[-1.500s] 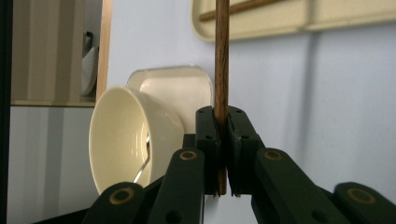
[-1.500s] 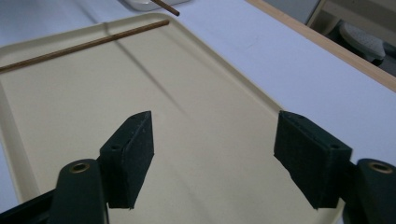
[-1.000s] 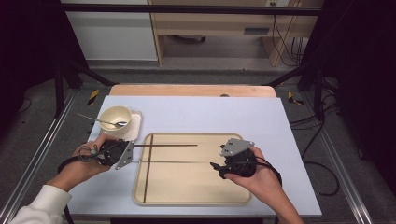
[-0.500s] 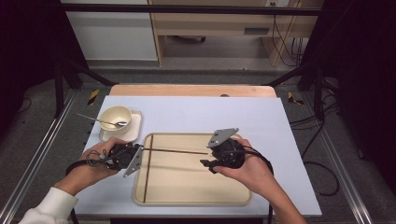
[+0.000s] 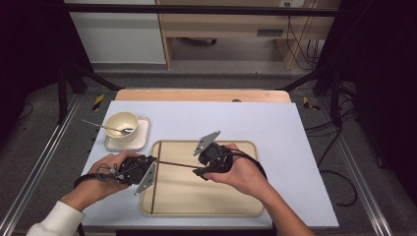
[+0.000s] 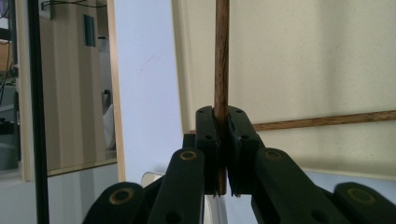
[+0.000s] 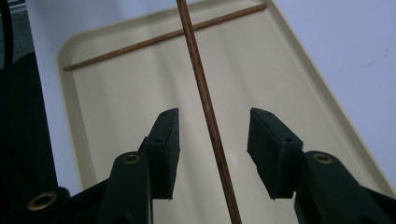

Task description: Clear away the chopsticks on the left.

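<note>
Left gripper view gives me the held chopstick [image 6: 221,51] clamped between the fingers [image 6: 209,140] of the left gripper [image 6: 223,154], running straight up out of them over the beige tray [image 6: 303,56]. From the high view I log that same stick [image 5: 174,164] spanning from the left gripper [image 5: 147,164] at the tray's left rim across to the right gripper [image 5: 201,171], above the tray [image 5: 206,196]. Right gripper view shows the stick [image 7: 201,88] passing through the gap of the right gripper [image 7: 212,154]; its fingers [image 7: 273,149] stand wide on either side and touch nothing. A second chopstick [image 5: 153,189] lies flat in the tray along its left side. Tray sits on the pale counter [image 5: 275,132]. At the counter's far left a bowl [image 5: 121,125] with a spoon [image 5: 105,127] rests on a small white plate [image 5: 140,137], well apart from both grippers.
</note>
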Demonstrator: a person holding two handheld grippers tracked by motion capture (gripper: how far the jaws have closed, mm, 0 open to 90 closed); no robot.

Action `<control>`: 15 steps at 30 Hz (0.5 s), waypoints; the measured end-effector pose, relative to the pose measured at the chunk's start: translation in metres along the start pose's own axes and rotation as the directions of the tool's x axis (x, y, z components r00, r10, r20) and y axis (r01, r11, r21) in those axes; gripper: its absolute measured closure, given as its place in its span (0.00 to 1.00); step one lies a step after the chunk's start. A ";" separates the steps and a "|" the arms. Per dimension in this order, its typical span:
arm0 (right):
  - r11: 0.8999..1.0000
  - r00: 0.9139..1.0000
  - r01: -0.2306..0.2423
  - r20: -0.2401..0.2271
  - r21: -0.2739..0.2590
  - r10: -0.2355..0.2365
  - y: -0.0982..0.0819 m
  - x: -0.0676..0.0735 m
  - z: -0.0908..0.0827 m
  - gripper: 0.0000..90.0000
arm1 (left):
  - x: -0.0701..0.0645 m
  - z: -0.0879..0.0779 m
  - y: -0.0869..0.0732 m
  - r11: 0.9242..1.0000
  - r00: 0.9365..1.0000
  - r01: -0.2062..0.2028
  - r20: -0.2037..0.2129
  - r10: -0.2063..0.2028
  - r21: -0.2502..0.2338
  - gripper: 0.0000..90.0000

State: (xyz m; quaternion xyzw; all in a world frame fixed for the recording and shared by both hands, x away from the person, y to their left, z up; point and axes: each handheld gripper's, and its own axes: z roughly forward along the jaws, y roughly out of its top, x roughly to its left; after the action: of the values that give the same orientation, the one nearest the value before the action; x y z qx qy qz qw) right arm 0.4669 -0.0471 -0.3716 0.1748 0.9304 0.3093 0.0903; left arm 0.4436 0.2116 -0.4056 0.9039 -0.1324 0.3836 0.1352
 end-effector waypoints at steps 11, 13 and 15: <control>0.999 0.997 0.031 -0.064 0.014 -0.030 0.015 0.009 0.022 0.73 | -0.007 0.000 0.007 1.000 1.000 -0.015 -0.006 0.015 -0.024 0.94; 0.999 0.997 0.031 -0.067 0.020 -0.029 0.016 0.009 0.025 0.75 | -0.008 0.000 0.008 0.999 1.000 -0.017 -0.007 0.017 -0.028 0.94; 0.999 0.997 0.035 -0.074 0.023 -0.033 0.017 0.010 0.028 0.78 | -0.008 0.000 0.008 0.999 1.000 -0.017 -0.007 0.017 -0.029 0.94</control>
State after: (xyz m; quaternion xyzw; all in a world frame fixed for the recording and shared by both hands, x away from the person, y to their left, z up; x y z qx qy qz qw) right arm 0.4701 -0.0155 -0.3838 0.1485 0.9396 0.3026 0.0589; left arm 0.4352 0.2053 -0.4099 0.8995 -0.1452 0.3856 0.1457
